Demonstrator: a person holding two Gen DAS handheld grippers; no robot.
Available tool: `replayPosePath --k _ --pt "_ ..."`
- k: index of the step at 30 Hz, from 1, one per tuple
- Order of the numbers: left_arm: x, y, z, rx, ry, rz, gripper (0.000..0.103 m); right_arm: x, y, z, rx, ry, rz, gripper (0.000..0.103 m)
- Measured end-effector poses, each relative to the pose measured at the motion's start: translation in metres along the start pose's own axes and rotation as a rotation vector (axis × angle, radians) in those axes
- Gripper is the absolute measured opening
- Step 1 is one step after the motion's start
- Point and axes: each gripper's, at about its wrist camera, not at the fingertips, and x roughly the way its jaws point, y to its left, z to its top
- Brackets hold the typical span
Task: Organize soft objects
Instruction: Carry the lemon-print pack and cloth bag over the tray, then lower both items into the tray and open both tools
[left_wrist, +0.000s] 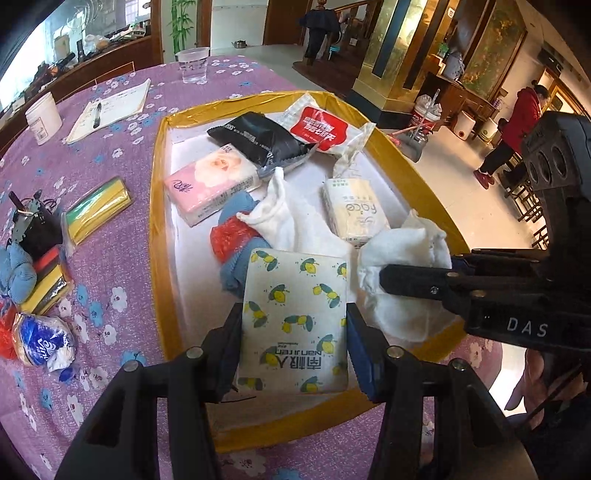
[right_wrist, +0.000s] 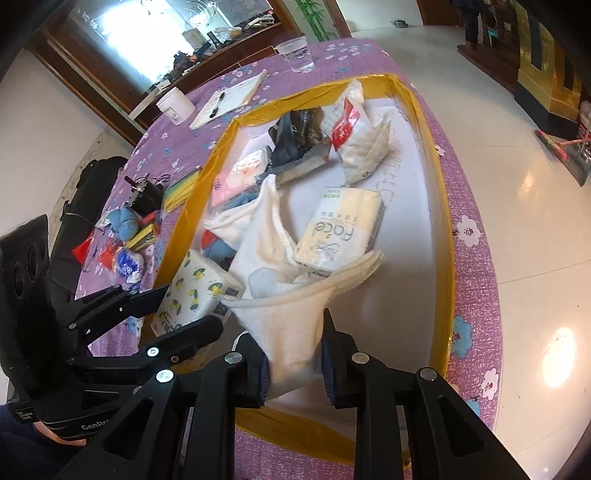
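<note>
left claw (left_wrist: 293, 354) grips lemon-print tissue pack (left_wrist: 295, 314) | right claw (right_wrist: 293, 363) clamps white cloth (right_wrist: 291, 325) | step: placing both into yellow-rimmed tray (left_wrist: 162, 236) | next: lower, release

Round table (left_wrist: 122, 96) covered in a purple cloth with a flower print. Beyond the table, a dark wooden counter (left_wrist: 110, 55) carries clutter, backed by a bright window (right_wrist: 147, 22). Beside that, a wall panel with a bamboo motif (left_wrist: 181, 26). Floor (right_wrist: 517, 184) to the right of the table: pale glossy tile, reflecting light. Past the table's far right, a gold-clad pillar (left_wrist: 402, 48), a framed painting (left_wrist: 491, 55) and a person in a red coat (left_wrist: 521, 122) standing.
</note>
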Motion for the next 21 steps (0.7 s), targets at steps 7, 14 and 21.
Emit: replayPosePath --k 7,14,21 --pt "0.001 -0.002 0.000 0.009 0.002 0.010 0.058 -0.005 0.001 0.003 0.003 -0.004 -0.005 0.040" --pt "-0.010 -0.005 0.002 0.021 -0.030 0.007 0.063 -0.023 0.000 0.006 0.026 -0.075 -0.010 0.057" --pt "-0.026 -0.003 0.003 0.011 -0.071 0.004 0.063 -0.042 0.001 0.007 0.048 -0.155 0.005 0.057"
